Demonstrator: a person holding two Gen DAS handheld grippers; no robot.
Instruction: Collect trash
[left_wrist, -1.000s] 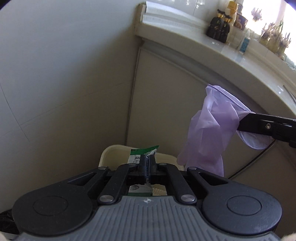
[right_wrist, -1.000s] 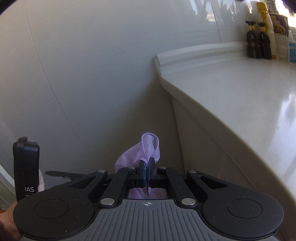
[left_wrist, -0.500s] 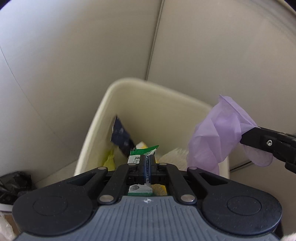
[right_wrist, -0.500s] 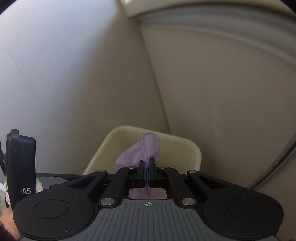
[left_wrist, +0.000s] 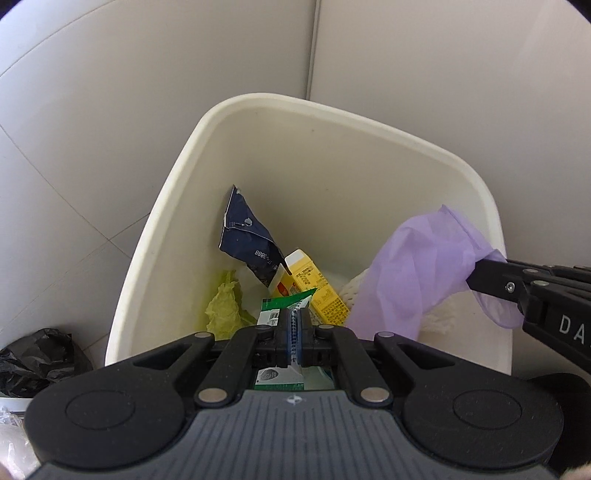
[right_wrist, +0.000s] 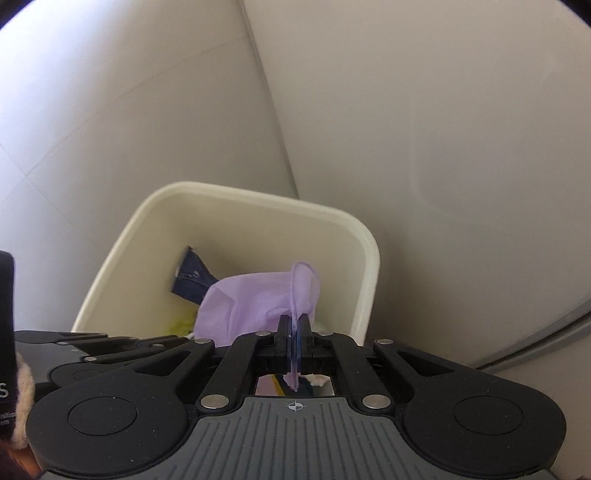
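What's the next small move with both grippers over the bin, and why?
Probably open both. The right gripper pinches the purple glove and the left gripper a green-and-white wrapper, both hanging over the open cream bin, so they should drop inside.

Soft, even daylight fills both views, with only faint shadows inside the cream bin (left_wrist: 258, 155). Fisheye curvature bends the wall tile lines (left_wrist: 66, 203), corners vignette black, and the right wrist view is slightly blurred.

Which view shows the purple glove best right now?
Left wrist view: the purple glove hangs side-on over the bin, pinched by the right gripper. The right wrist view shows it bunched just beyond its own fingers.
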